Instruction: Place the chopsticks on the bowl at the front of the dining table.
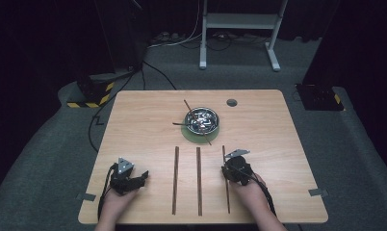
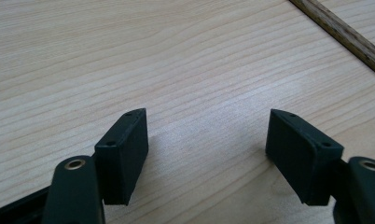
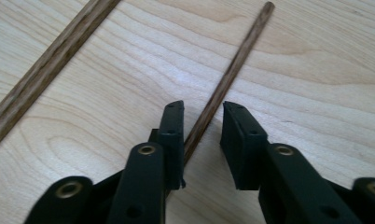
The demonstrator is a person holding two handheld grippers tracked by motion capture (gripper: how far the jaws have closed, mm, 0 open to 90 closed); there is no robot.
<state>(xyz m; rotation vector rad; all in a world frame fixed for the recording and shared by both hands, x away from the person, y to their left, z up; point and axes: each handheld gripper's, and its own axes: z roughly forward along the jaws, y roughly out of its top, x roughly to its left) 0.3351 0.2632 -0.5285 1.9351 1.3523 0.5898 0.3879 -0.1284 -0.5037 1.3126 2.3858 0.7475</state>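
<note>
Three dark wooden sticks lie on the light wooden table point(image 1: 134, 120), side by side, each with its long axis running near to far.

The right stick point(image 1: 225, 163) is the one in play. Its far end points toward the metal bowl point(image 1: 202, 119), which sits on a green disc further up the table with thin sticks poking out of it.

The right gripper point(image 1: 231, 162) straddles this stick. In the right gripper view the stick point(image 3: 223, 86) runs lengthwise between the jaws. The jaws are drawn close around it but not yet clamped, with a gap visible on one side.

The left gripper point(image 1: 142, 176) rests at the near left, jaws wide apart over bare wood. It is well apart from the left stick point(image 1: 175, 180), with the middle stick point(image 1: 199, 180) beyond.
</note>
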